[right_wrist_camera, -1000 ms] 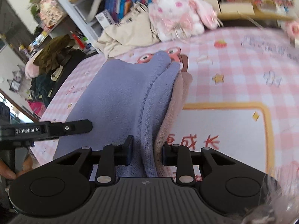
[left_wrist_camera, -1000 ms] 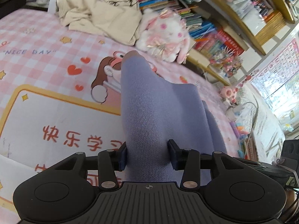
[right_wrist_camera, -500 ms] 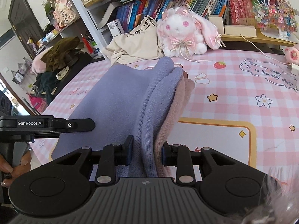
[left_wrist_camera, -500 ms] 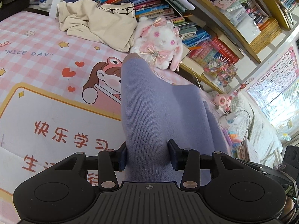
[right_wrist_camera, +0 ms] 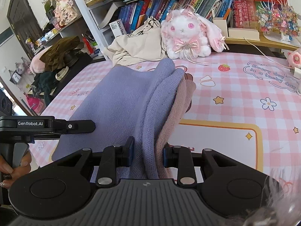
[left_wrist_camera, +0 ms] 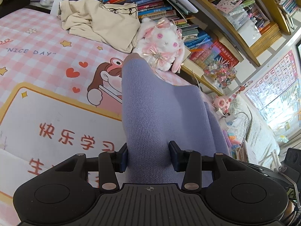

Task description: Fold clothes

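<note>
L gripper (left_wrist_camera: 148, 155) & R gripper (right_wrist_camera: 148, 151) both clamped on purple knit garment (right_wrist_camera: 124, 98), held above pink checked mat (right_wrist_camera: 235, 94); pink layer bunched in R.

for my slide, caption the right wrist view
Right claw shut on folded purple knit above pink checked mat.

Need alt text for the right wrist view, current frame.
The right hand-held gripper is clamped on bunched folds of a purple knit garment with a dusty-pink layer, held above a pink checked mat. Behind it sit a white and pink plush bunny, a crumpled beige garment and crowded bookshelves.
</note>
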Motion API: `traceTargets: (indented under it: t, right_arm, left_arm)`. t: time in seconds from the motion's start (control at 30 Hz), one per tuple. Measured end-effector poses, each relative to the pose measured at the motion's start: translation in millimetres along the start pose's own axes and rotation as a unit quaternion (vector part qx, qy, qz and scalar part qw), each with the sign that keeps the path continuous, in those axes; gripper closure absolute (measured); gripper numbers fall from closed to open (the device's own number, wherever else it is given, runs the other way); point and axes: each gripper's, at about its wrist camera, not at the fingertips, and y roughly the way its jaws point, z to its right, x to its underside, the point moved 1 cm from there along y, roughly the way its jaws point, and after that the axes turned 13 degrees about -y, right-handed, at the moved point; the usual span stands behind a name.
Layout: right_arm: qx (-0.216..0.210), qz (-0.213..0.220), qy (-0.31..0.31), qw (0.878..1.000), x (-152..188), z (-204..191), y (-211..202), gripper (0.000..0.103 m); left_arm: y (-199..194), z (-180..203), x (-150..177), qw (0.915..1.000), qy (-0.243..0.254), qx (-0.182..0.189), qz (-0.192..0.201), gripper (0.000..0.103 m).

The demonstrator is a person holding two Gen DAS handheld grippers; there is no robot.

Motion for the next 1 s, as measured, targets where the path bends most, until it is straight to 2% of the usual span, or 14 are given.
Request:
traceTargets:
  t: [0.67,1.0]
  right_arm:
    - [0.06,-0.002,0.014,0.998,-38,-103,68,0.077]
    - [0.069,-0.008,0.012,0.998,-59,-122,100,0.077]
  left_arm:
    - [-27,-81,-82,0.9983,0.025,0.04,-0.034,0.061]
    - [-19,-110,-116,0.9977,0.014,0.048,-0.045,0.061]
